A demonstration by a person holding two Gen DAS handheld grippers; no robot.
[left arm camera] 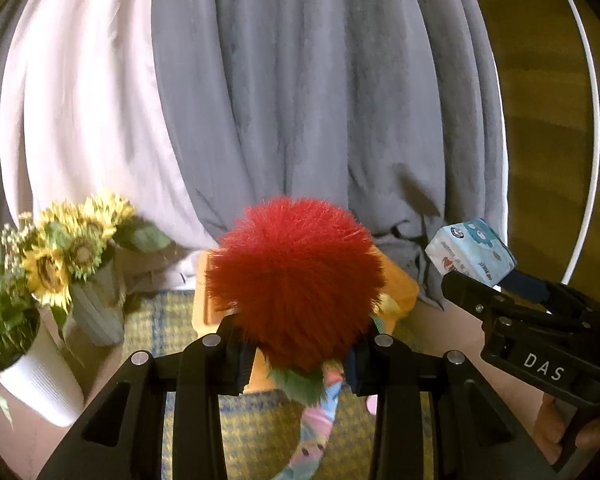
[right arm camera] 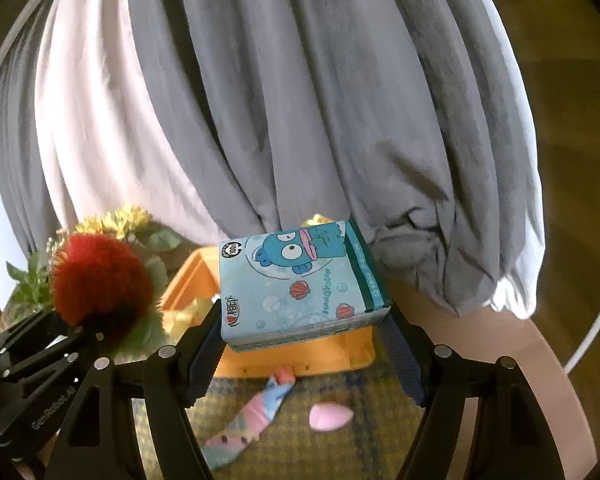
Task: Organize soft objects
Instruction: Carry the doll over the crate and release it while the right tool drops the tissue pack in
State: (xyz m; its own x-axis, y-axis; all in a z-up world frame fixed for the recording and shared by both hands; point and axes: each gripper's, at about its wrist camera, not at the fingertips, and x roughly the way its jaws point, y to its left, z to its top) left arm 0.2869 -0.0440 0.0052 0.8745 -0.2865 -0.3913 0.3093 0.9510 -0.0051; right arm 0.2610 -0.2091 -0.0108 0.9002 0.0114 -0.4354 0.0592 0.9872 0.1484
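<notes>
While the left tool (left arm camera: 296, 354) is gripping a red pompom (left arm camera: 296, 280) and the right tool (right arm camera: 304, 334) is clamping a tissue pack (right arm camera: 300, 284), the sock (right arm camera: 248, 420) and pink sponge (right arm camera: 330, 416) are seemingly waiting outside the orange bin (right arm camera: 340, 350).

Left gripper (left arm camera: 296, 364): matte black angular linkage arms, silver round rivets, ribbed dark blue pads. Right gripper (right arm camera: 304, 344): identical build; white "DAS" lettering at 4 o'clock in the left wrist view.
</notes>
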